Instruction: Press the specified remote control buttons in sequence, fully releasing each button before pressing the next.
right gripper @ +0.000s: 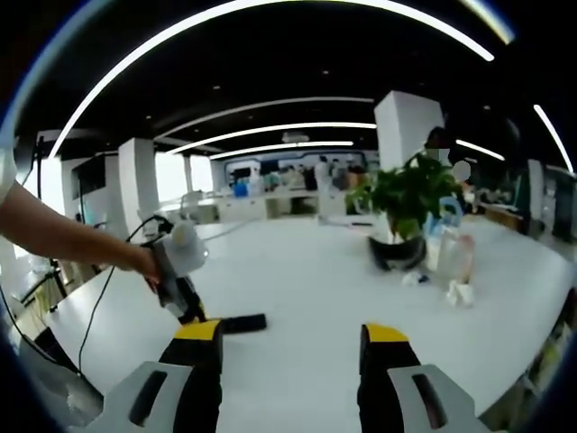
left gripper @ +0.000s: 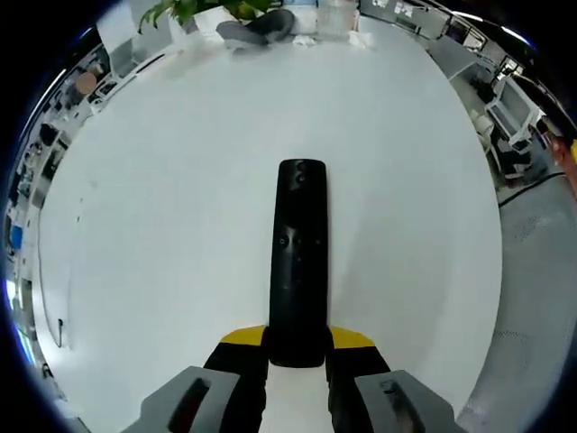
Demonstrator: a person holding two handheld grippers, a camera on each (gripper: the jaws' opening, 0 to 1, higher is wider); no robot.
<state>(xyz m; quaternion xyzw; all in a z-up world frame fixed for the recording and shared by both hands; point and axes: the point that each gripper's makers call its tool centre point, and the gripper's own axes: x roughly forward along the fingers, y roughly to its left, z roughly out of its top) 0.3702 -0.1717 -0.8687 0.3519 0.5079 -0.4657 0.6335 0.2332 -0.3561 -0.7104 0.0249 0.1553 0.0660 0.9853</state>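
Note:
A long black remote control [left gripper: 299, 262] lies flat on the white table [left gripper: 162, 198], pointing away from me. Its near end sits between the yellow-tipped jaws of my left gripper [left gripper: 297, 347], which is shut on it. In the right gripper view the same remote [right gripper: 242, 322] shows as a short dark bar held by the left gripper [right gripper: 194, 311] in a person's hand. My right gripper [right gripper: 293, 347] hovers above the table [right gripper: 306, 271] to the remote's right, open, with nothing between its jaws.
A potted plant [right gripper: 401, 203] in a dark pot stands at the far side, with clear bottles [right gripper: 448, 244] and crumpled white paper [right gripper: 460, 293] beside it. The plant [left gripper: 194, 9] and pot [left gripper: 257, 30] sit at the table's far edge. A cable trails from the person's arm [right gripper: 63, 234].

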